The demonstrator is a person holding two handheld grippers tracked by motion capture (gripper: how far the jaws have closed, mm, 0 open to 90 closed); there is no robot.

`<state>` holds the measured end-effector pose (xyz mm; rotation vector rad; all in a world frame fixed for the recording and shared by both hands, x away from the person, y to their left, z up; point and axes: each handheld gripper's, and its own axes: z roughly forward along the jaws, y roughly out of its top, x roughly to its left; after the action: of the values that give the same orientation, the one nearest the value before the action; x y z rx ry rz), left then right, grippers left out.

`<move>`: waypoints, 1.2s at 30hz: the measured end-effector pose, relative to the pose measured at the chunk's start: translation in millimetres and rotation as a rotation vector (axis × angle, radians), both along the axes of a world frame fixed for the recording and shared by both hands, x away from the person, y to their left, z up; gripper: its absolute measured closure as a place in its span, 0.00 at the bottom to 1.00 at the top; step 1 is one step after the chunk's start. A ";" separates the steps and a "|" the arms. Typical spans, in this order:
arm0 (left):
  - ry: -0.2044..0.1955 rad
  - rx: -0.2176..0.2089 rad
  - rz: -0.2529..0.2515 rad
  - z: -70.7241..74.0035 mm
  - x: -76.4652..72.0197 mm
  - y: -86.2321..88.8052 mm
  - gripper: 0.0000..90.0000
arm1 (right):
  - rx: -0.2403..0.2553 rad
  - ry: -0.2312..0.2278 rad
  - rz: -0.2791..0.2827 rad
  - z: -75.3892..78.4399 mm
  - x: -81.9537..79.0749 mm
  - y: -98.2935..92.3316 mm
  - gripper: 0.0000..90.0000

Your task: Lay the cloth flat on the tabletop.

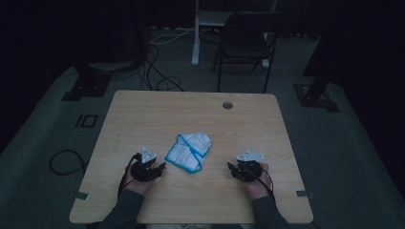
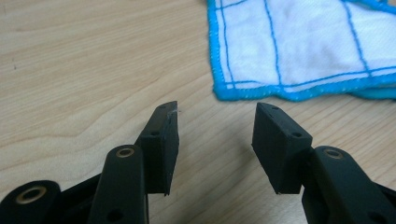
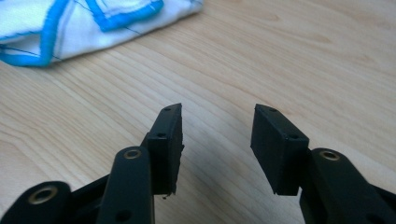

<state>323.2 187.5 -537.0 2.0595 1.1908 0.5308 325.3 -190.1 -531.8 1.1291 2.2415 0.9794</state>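
two open grippers beside cloth [image 1: 188,152]

This looks like a recording studio or lab rather than a home. A single light-wood surface [image 1: 143,109] stands on grey carpet [image 1: 344,157], ringed by black curtains [image 1: 47,33] that keep the room dim. Loose cables [image 1: 157,71] snake over the floor beyond the far edge, dark stand feet [image 1: 86,86] sit off both far corners, and a black folding chair [image 1: 246,43] waits beside a white post [image 1: 196,33].
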 end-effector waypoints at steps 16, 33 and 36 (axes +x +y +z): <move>-0.015 -0.042 -0.079 9.6 -6.0 -17.2 0.57 | 0.033 -0.036 0.051 11.3 -0.5 17.7 0.68; -0.030 -0.040 -0.146 13.9 -8.8 -42.0 0.60 | 0.056 -0.034 0.102 12.3 1.2 38.8 0.75; -0.029 -0.039 -0.166 12.9 -9.5 -48.4 0.60 | 0.057 -0.031 0.106 11.4 1.3 41.3 0.74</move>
<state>313.7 139.2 -524.2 2.0874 0.9951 0.4530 326.7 -148.8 -520.3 1.0210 2.2816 1.1015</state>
